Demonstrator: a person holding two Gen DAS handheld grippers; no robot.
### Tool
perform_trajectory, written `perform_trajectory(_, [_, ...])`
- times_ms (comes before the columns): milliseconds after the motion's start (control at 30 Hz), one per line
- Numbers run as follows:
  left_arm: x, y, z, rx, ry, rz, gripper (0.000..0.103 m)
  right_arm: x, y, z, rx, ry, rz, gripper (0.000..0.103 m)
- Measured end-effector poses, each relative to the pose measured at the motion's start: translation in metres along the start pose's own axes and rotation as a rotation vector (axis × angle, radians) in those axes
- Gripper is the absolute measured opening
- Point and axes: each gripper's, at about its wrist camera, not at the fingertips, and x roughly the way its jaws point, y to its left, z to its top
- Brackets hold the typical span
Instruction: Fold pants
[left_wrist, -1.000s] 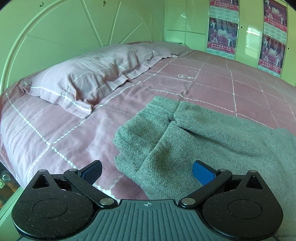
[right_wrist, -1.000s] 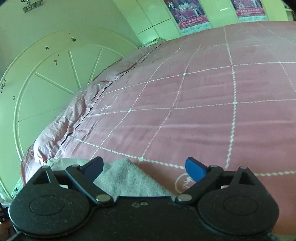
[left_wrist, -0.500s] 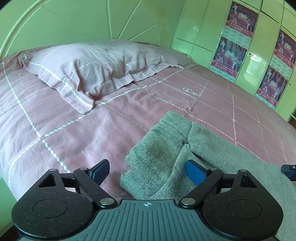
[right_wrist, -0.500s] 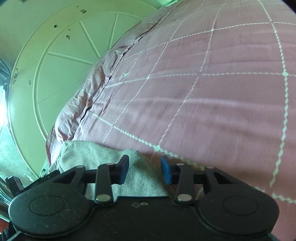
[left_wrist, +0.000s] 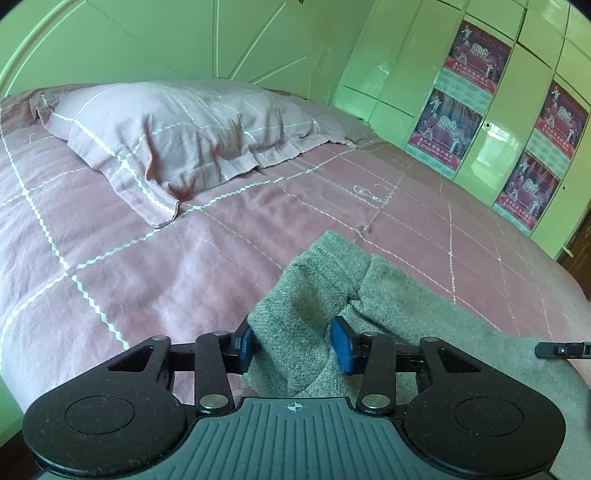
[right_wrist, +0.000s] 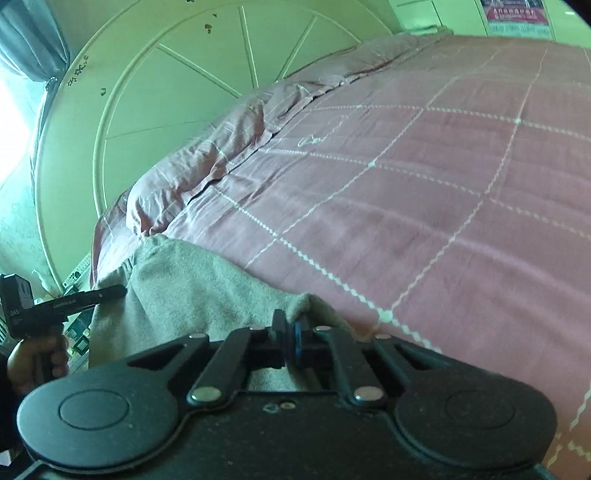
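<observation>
Grey knitted fabric pants (left_wrist: 388, 306) lie on a bed covered by a pink quilt with white grid stitching (left_wrist: 147, 258), below a matching pink pillow (left_wrist: 177, 129). The left tongs (left_wrist: 295, 345), whose jaws have just been closing, press a thick fold of the pants between blue pads. The right tongs (right_wrist: 290, 338) are clamped tight on another edge of the pants.

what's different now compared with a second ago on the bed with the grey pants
Both tools have just been closing. The left tool pinches a bunched edge of the grey knit pants; the right tool has shut on another edge. The pink pillow and pink checked bedcover are unchanged.
</observation>
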Motion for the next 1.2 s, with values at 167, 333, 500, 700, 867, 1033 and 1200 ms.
perform_trajectory(167, [-0.003, 0.009, 0.007, -0.001, -0.030, -0.007, 0.022, -0.007, -0.010, 0.005, 0.004, -0.044, -0.059, 0.000])
perform_trajectory(333, [0.011, 0.015, -0.005, -0.018, 0.005, 0.024, 0.032, 0.023, -0.036, -0.017, 0.147, -0.004, -0.129, 0.000])
perform_trajectory(500, [-0.019, 0.015, 0.002, 0.032, -0.059, 0.123, 0.071, -0.052, -0.036, -0.027, 0.233, -0.199, -0.242, 0.018])
perform_trajectory(700, [-0.053, -0.047, -0.012, 0.272, -0.103, 0.010, 0.084, -0.162, 0.017, -0.108, 0.126, -0.402, -0.511, 0.095])
perform_trajectory(867, [-0.037, -0.128, -0.048, 0.511, -0.023, -0.103, 0.090, -0.151, 0.050, -0.165, 0.007, -0.294, -0.555, 0.095])
perform_trajectory(1033, [-0.011, -0.141, -0.064, 0.569, 0.147, -0.090, 0.099, -0.166, 0.005, -0.189, 0.121, -0.196, -0.715, 0.092])
perform_trajectory(1200, [-0.011, -0.133, -0.073, 0.559, 0.125, -0.125, 0.103, -0.253, -0.052, -0.228, 0.325, -0.305, -0.965, 0.091])
